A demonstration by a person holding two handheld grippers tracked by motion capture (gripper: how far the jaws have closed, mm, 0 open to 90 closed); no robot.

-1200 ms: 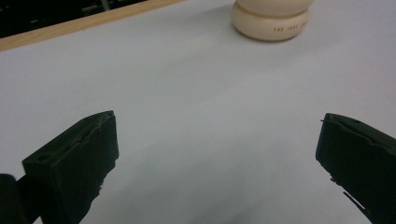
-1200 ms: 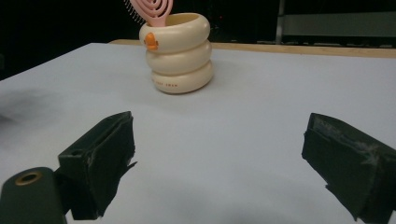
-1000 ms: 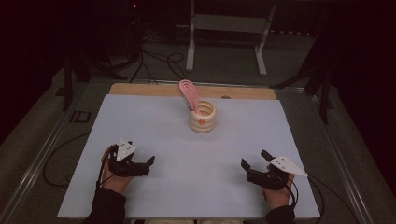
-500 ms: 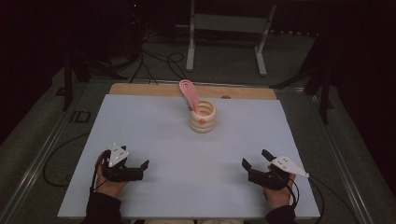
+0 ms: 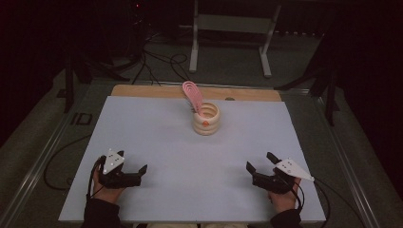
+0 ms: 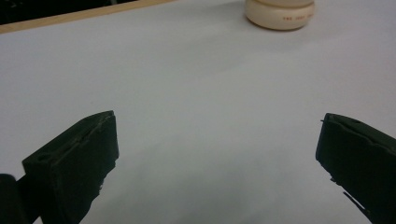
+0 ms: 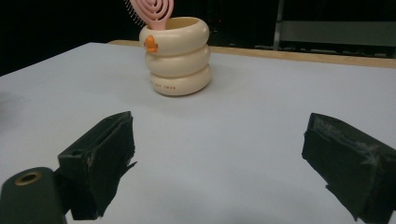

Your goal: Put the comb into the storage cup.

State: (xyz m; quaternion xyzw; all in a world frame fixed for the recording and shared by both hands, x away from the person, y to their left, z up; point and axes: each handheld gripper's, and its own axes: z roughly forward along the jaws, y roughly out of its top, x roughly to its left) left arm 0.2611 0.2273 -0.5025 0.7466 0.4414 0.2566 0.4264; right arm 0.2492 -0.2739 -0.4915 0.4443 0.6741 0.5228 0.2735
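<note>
A: What's in front of you?

B: A pale surface [image 5: 157, 142]. Mid-far on it stands a cream ringed cup [image 5: 206, 119] with a pink brush [image 5: 192, 94] upright inside. My left claw [image 5: 140, 172] and right claw [image 5: 259, 167] rest near me, both spread, empty.

A: Best approach?

B: Steady the cup, then pinch the brush head and lift straight.

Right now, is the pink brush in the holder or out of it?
In. The pink brush stands with its handle inside the cream ringed holder, its head rising above the rim and leaning toward the table's far edge.
</note>
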